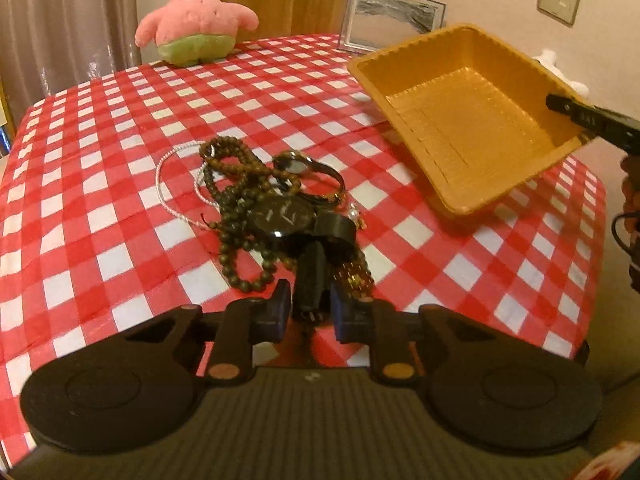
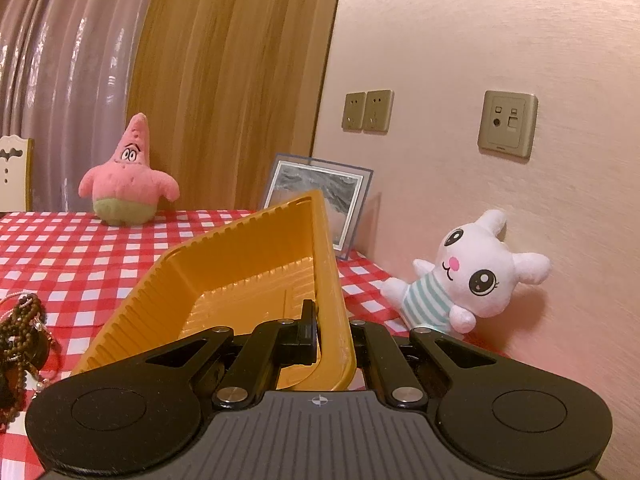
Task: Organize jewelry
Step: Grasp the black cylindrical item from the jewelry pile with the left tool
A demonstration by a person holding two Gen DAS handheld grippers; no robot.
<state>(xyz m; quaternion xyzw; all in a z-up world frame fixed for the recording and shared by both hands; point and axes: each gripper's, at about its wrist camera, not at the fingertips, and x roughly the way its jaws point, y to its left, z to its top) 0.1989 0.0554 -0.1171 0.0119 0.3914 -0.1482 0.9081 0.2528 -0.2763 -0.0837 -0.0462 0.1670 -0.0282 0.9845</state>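
A heap of jewelry lies on the red checked tablecloth: a brown bead necklace [image 1: 236, 196], a black watch [image 1: 285, 216], a thin bracelet watch [image 1: 308, 168], a white chain [image 1: 168, 184] and a gold piece [image 1: 354, 274]. My left gripper [image 1: 308, 312] is closed around the black watch's strap [image 1: 310, 280]. My right gripper [image 2: 328, 332] is shut on the wall of an empty golden plastic tray [image 2: 248, 276] and holds it tilted above the table; the tray also shows in the left wrist view [image 1: 472, 120]. The heap's edge shows at the left of the right wrist view [image 2: 20, 328].
A pink starfish plush [image 1: 196, 20] stands at the table's far edge. A framed picture [image 2: 320, 204] leans on the wall. A white bunny plush [image 2: 468, 272] sits by the wall at the right. Wall sockets [image 2: 506, 124] are above. The table edge runs near the left gripper.
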